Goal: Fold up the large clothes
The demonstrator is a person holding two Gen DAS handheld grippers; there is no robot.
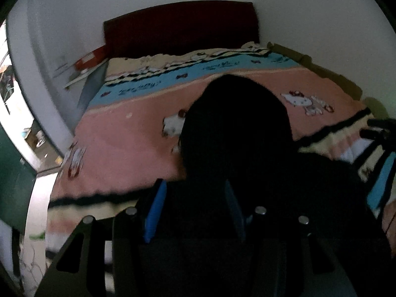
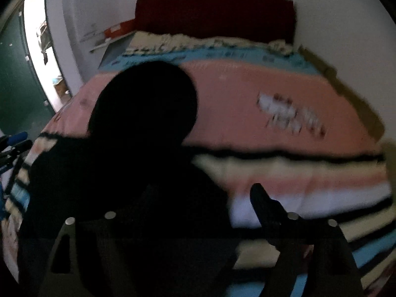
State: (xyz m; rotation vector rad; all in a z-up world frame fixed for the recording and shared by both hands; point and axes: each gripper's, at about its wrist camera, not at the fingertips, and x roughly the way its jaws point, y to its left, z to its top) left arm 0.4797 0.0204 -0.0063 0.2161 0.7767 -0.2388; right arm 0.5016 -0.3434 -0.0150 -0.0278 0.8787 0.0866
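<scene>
You hold black garment (image 1: 237, 133) over foot of bed (image 1: 138, 133), rounded hood end toward headboard (image 1: 180, 27) — long axis headboard-to-foot. Left hand-held gripper (image 1: 195, 210): cloth fills jaws, looks clamped. Right hand-held gripper (image 2: 203, 212): one finger buried — grip unclear. Keep edge taut, level.

You can see one black garment (image 1: 237, 128) on one bed (image 1: 128, 148), two cat pictures (image 1: 309, 102) at 2 and 9 o'clock, and two grippers (image 1: 195, 190).
</scene>
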